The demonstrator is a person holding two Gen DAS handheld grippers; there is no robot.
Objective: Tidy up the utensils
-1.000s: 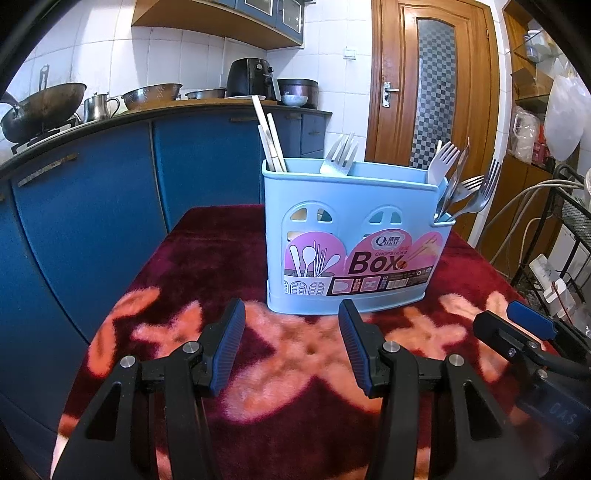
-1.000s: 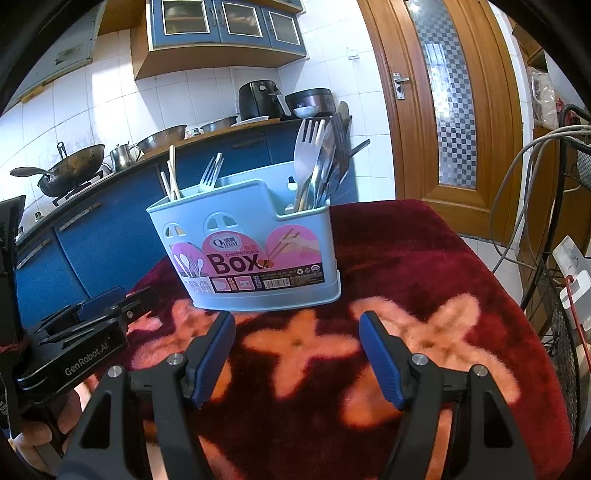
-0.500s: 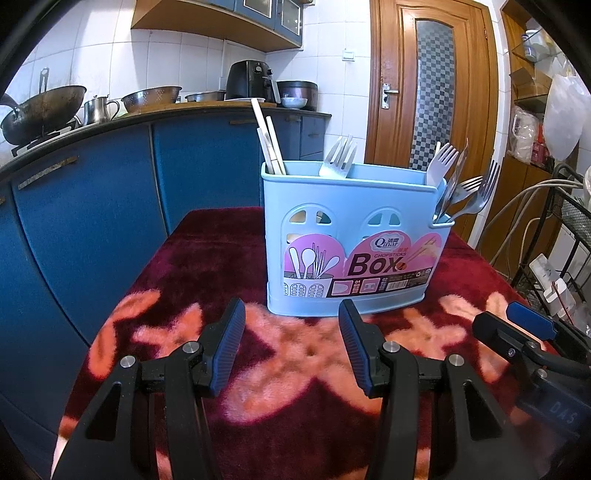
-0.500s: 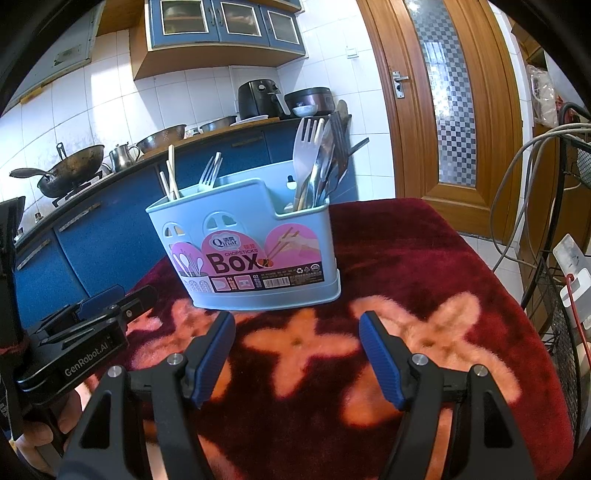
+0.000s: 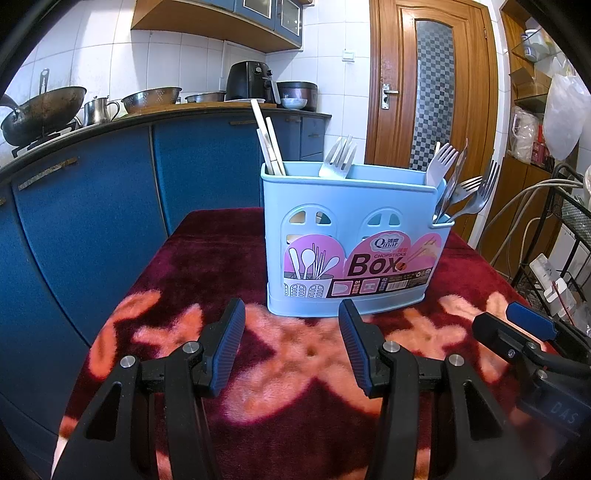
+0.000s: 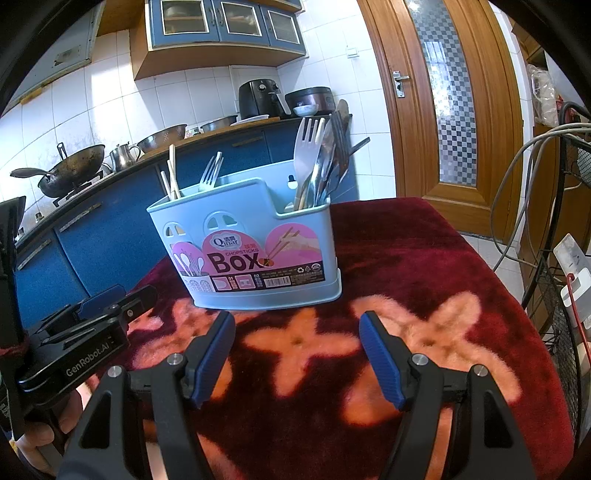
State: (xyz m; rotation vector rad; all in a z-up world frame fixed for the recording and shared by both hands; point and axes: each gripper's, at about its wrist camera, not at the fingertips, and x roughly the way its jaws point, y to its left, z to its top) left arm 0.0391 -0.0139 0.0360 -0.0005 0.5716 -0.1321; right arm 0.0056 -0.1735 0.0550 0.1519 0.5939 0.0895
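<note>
Pale-blue plastic chopsticks box (image 5: 354,240) upright on red plush cloth (image 5: 229,258), forks and chopsticks inside. Just before it: left gripper (image 5: 291,349), right gripper (image 6: 297,354), both released, empty. Probably sorting next: reaching for the crowded forks (image 6: 317,162).

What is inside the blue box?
Sticking out of the blue box: chopsticks at one end, a fork in the middle, more forks at the other. The walls hide their lower ends.

Blue cabinets (image 5: 92,206) under a dark counter (image 5: 155,112). White tiled wall (image 5: 110,62) above the counter, wall cupboards (image 6: 225,22) higher up. Wooden door (image 5: 432,92) right of the cabinets, checkered glass. Bright daylight.
</note>
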